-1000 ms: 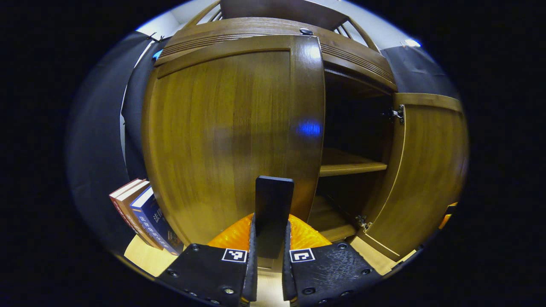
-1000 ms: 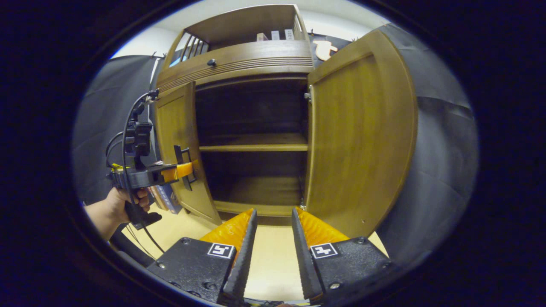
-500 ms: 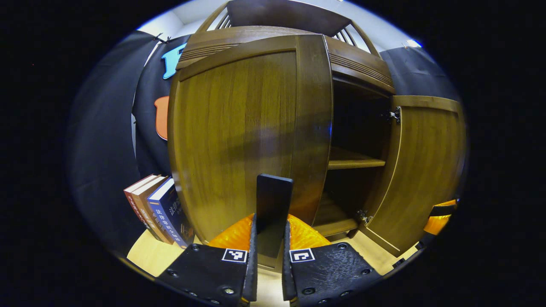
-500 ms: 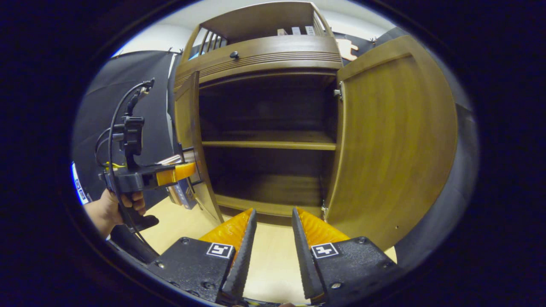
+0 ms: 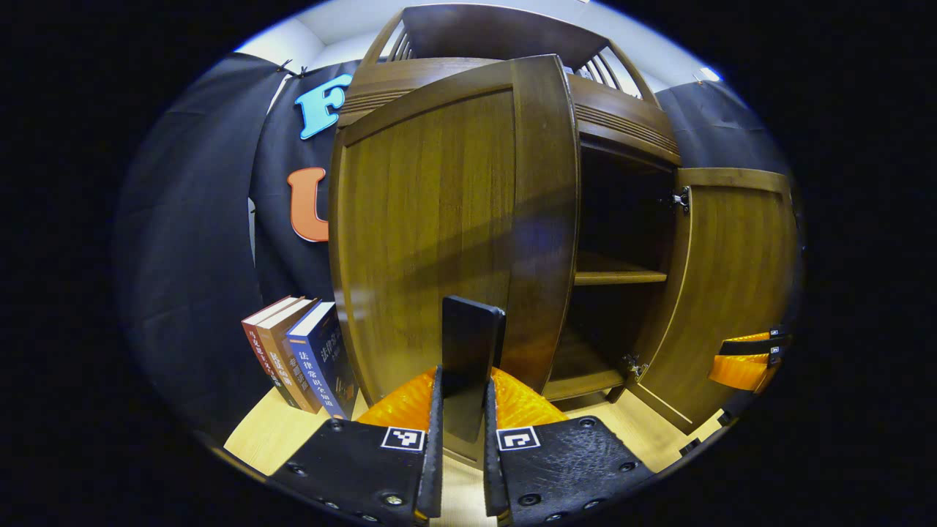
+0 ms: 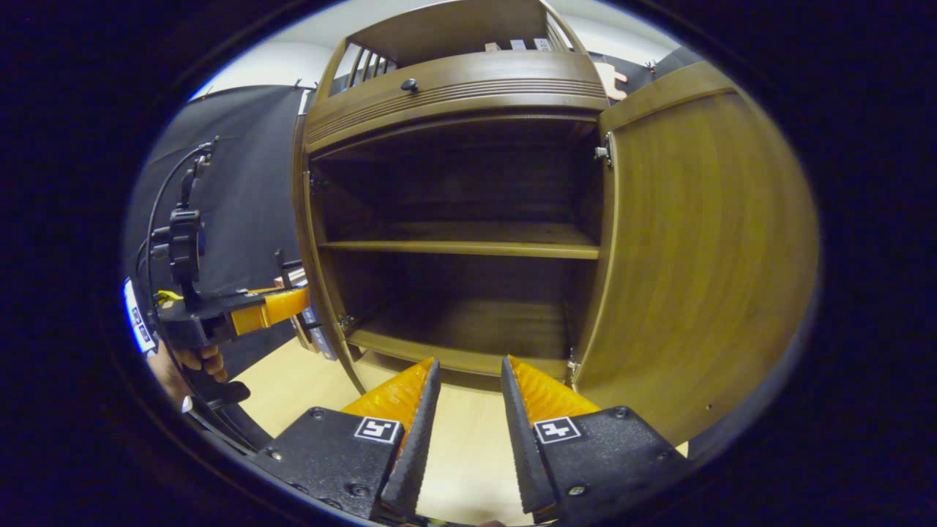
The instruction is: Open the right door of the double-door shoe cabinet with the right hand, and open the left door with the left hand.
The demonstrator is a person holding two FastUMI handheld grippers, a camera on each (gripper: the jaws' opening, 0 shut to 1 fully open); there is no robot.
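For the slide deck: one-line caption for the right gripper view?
Open right gripper faces shoe cabinet, right door swung wide.

Floor (image 6: 468,454): pale wood, bare in front of the cabinet.
Cabinet (image 6: 454,88): brown wood, stands on the floor at the far side, against the black cloth wall.
Books (image 5: 304,359): three, upright and leaning, on the floor just left of the cabinet, spines facing out; one red-brown, one tan, one blue.
Shelf (image 6: 468,245): inside the cabinet, mid-height.
Cabinet base (image 6: 454,337): dark inside.
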